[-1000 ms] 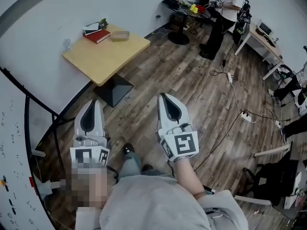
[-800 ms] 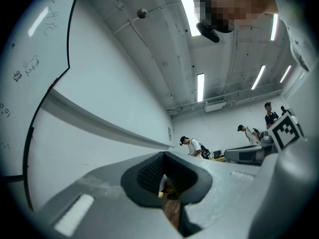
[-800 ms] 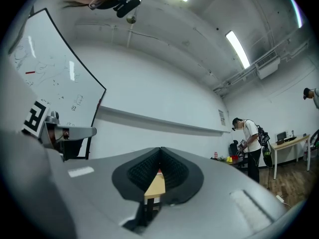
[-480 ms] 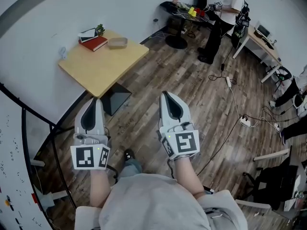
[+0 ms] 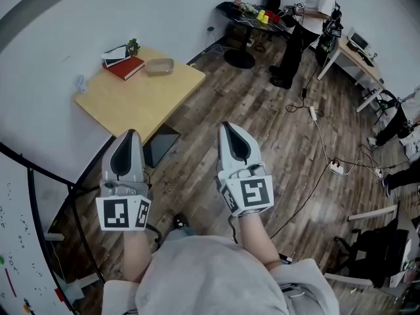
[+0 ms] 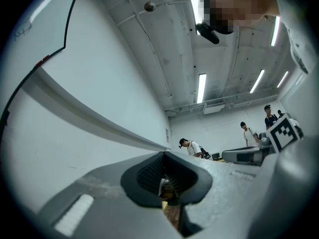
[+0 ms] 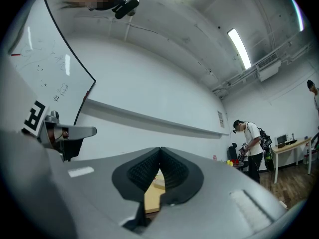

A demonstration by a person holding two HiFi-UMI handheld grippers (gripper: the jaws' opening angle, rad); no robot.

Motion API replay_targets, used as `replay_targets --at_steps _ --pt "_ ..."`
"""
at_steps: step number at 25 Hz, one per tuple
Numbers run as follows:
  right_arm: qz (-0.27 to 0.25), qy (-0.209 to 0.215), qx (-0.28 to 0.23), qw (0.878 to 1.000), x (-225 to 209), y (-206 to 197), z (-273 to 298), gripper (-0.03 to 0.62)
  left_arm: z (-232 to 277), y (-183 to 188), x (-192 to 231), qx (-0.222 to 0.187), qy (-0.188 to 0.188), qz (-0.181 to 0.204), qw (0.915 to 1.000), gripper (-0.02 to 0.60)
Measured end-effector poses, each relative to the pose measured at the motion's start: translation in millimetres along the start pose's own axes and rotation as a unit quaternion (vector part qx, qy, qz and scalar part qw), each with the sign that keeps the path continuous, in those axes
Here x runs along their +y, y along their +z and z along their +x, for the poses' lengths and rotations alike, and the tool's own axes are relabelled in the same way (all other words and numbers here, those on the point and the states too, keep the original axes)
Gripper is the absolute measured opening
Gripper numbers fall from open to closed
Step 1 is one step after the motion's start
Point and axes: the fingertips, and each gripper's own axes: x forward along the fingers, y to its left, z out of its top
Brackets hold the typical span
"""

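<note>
The left gripper (image 5: 130, 134) was held fully closed. In the left gripper view its jaws were seen pressed together at the tips, and nothing was clamped between them. The right gripper (image 5: 227, 126) was closed in the same way, its jaw tips met in the right gripper view and no object gripped. Both grippers were held side by side, apart from each other, above the wooden floor (image 5: 262, 117). Neither was in contact with any object.

The bench (image 5: 141, 100), a square light-wood top on a dark pedestal base, was located ahead of the grippers and nearest to the left one. In the head view the left gripper's tip appeared at the near corner of the bench. Whether it was over the top or short of it could not be determined.

At the far corner of the bench, against the white wall, a red book (image 5: 126, 68) was laid flat. A small potted plant (image 5: 134, 45) was set just behind it, and a shallow tray (image 5: 160, 65) was placed just beside the book. In the right gripper view the bench top and the tray were visible through the gap beneath the closed jaw tips.

A person (image 5: 308, 12) was seen standing at the far end of the room, well apart from the bench.
</note>
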Motion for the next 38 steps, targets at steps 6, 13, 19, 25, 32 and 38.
replay_targets --at_steps 6,13,19,25,32,38 --pt "0.003 -0.002 0.006 1.000 3 -10 36 0.002 24 -10 27 0.003 -0.001 -0.005 1.0000 0.005" --pt "0.003 0.002 -0.002 1.000 19 -17 74 0.002 37 -16 66 0.001 0.004 -0.002 1.0000 0.005" --pt "-0.004 0.003 0.005 1.000 24 -25 94 0.002 51 -28 83 0.007 0.003 -0.013 0.9999 0.005" --pt "-0.005 0.002 0.019 1.000 15 -39 119 0.002 76 -43 89 0.013 -0.006 -0.023 0.9996 0.005" --pt "-0.006 0.011 0.022 1.000 -4 -54 164 0.002 118 -62 107 0.019 0.005 -0.026 0.9995 0.005" --pt "-0.005 0.020 0.012 1.000 -29 -57 213 0.002 168 -68 119 0.013 0.009 -0.022 0.9996 0.005"
